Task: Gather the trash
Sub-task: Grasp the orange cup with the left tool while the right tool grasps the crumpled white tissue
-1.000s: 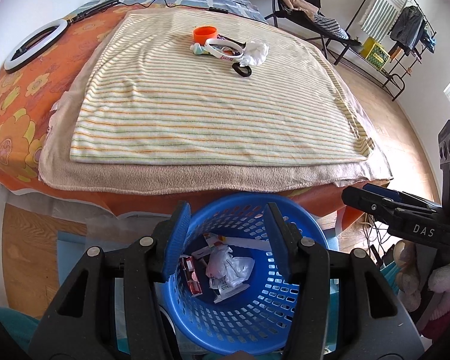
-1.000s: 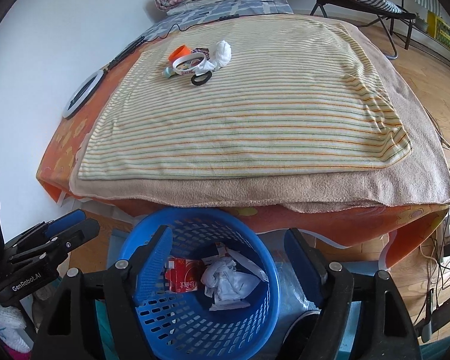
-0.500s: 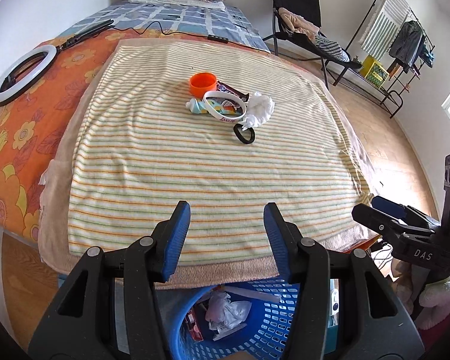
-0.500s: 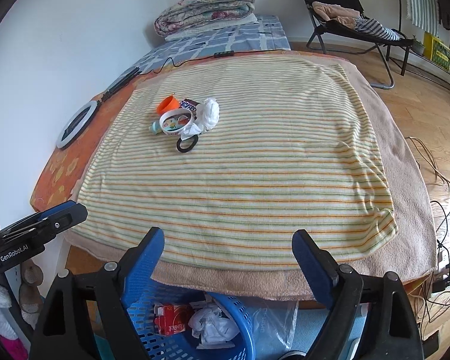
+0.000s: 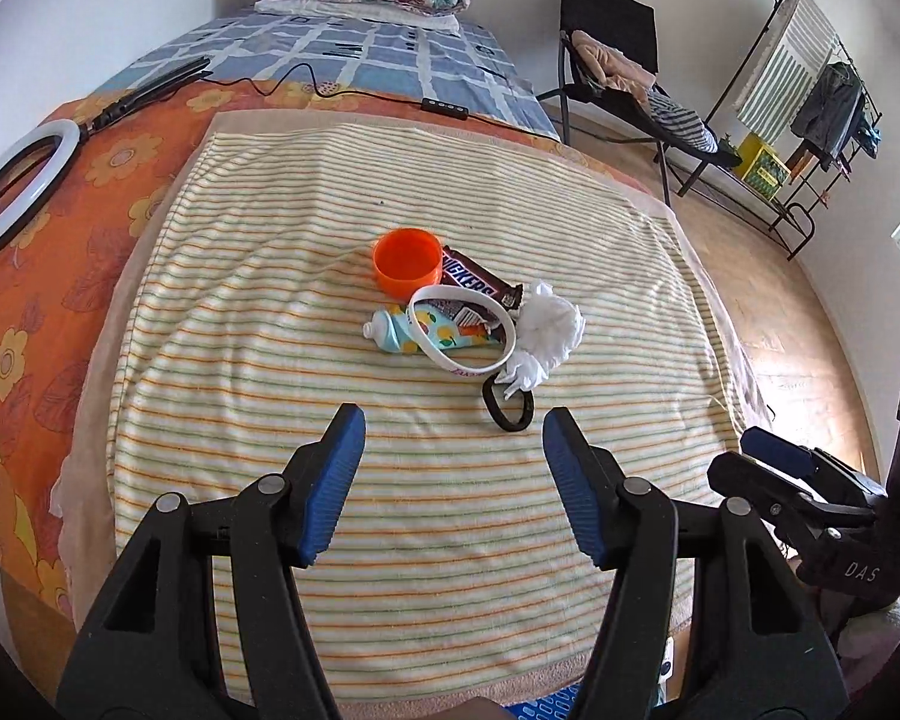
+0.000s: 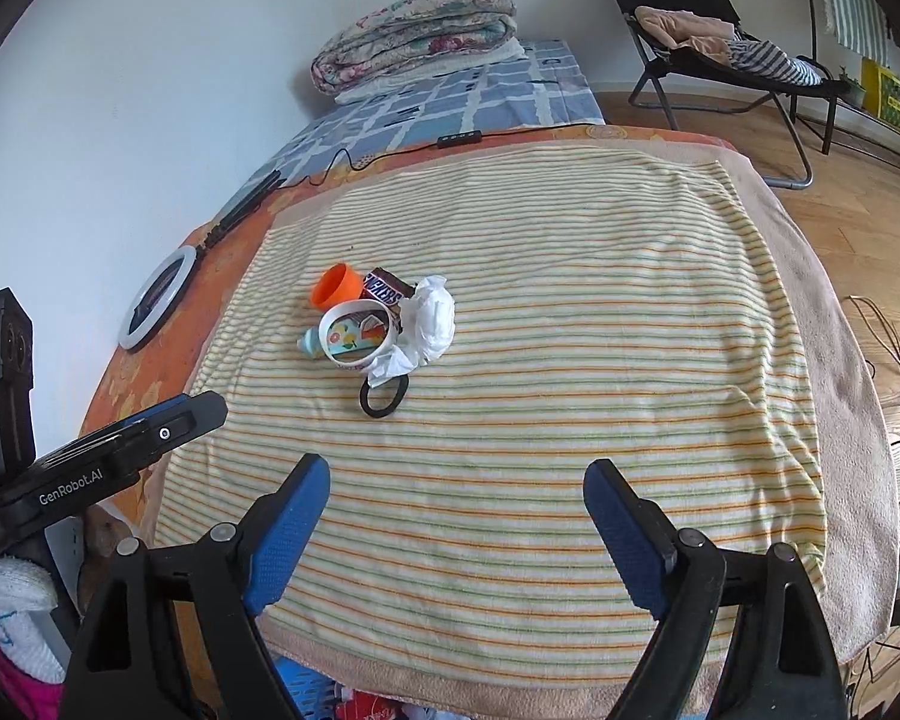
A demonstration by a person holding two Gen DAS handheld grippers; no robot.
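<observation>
Both of my hand-held grippers hover empty above the near part of the bed: my left hand-held gripper (image 5: 453, 480) has its jaws opening with nothing between them, and my right hand-held gripper (image 6: 456, 531) is spread wide, also around nothing. Below them lies the bed (image 6: 843, 438), covered by a striped towel (image 5: 390, 540) over a beige blanket. A folded quilt (image 6: 417, 30) sits at the far end, and a ring light (image 5: 21, 186) lies on the orange floral sheet at the left edge. The blue laundry basket (image 6: 306, 690) for trash peeks out under the near edge of the bed. The trash sits together in the middle of the towel: a crumpled white tissue (image 5: 549, 333), a Snickers wrapper (image 5: 474, 282), an orange cup (image 5: 406, 261), a white wristband (image 5: 462, 333) lying over a small printed tube (image 5: 393, 333), and a black hair tie (image 5: 507, 411) nearest my left hand-held gripper.
</observation>
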